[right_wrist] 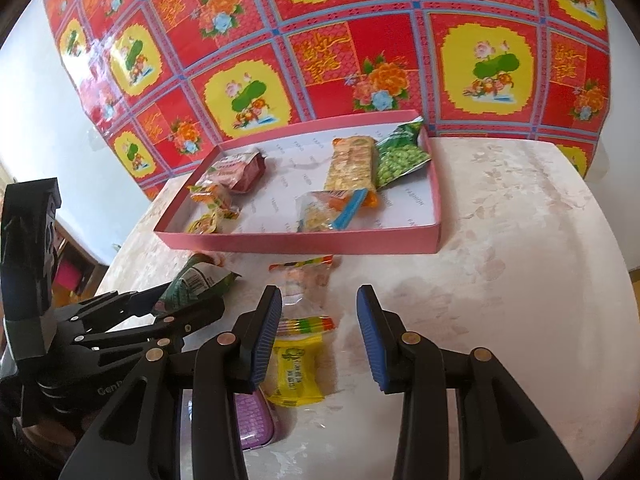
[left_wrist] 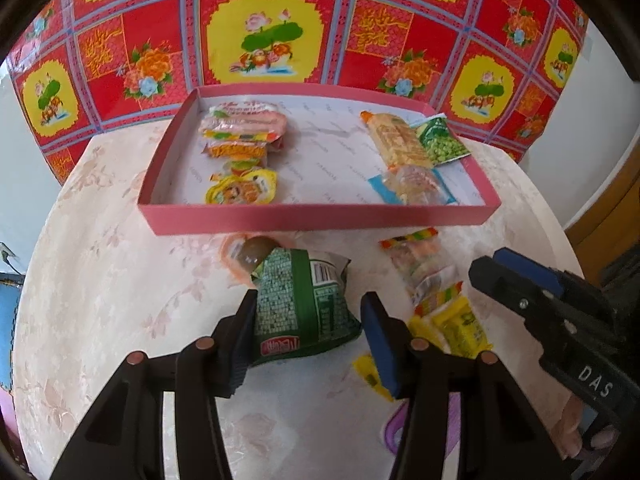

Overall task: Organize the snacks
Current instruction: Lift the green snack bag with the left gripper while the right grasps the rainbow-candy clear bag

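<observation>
A pink tray (left_wrist: 320,218) (right_wrist: 300,240) on the round table holds several snacks: red and orange packets at its left, a cracker pack and a green pea bag (left_wrist: 442,140) (right_wrist: 400,156) at its right. My left gripper (left_wrist: 308,320) is open, its jaws either side of a green snack bag (left_wrist: 308,300) (right_wrist: 196,284) that lies on the table. A brown jelly cup (left_wrist: 250,256) lies just beyond the bag. My right gripper (right_wrist: 320,320) is open and empty above the table, with a clear candy pack (right_wrist: 304,280) (left_wrist: 420,268) and a yellow packet (right_wrist: 296,376) (left_wrist: 460,328) by its left finger.
A purple packet (right_wrist: 252,420) lies under the right gripper's left finger. A red and yellow patterned cloth (left_wrist: 272,36) hangs behind the table. The table edge (right_wrist: 624,320) curves round at the right, with bare tabletop right of the tray.
</observation>
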Demonstrator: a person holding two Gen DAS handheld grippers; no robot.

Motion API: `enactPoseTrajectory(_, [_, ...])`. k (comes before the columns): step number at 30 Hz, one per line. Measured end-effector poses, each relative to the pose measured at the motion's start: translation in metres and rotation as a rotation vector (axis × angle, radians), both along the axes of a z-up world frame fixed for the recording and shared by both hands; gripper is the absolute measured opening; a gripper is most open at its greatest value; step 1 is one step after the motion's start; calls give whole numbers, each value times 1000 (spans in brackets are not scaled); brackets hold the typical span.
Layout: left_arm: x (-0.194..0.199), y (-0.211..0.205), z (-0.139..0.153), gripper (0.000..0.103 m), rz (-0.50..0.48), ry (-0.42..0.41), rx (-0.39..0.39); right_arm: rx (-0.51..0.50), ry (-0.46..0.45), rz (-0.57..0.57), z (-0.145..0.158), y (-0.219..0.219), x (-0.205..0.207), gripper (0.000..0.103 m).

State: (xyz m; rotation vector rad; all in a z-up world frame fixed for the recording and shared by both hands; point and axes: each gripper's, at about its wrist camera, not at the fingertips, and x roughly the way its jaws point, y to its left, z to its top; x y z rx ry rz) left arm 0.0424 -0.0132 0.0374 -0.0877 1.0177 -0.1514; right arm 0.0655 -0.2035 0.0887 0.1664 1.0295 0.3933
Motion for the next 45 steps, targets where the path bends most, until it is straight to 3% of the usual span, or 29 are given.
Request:
enactPoseTrajectory(14, [-8,21,1,54,14,2,-43,-16,35,57,-13,26,10,40])
enactPoseTrajectory(24, [-10,20,3,54,17,0,-18,-26,73,71,-19,28,14,40])
enactPoseTrajectory(45, [-28,33,10,53,32,-26,-57,2,73,8,-19,24,8,38])
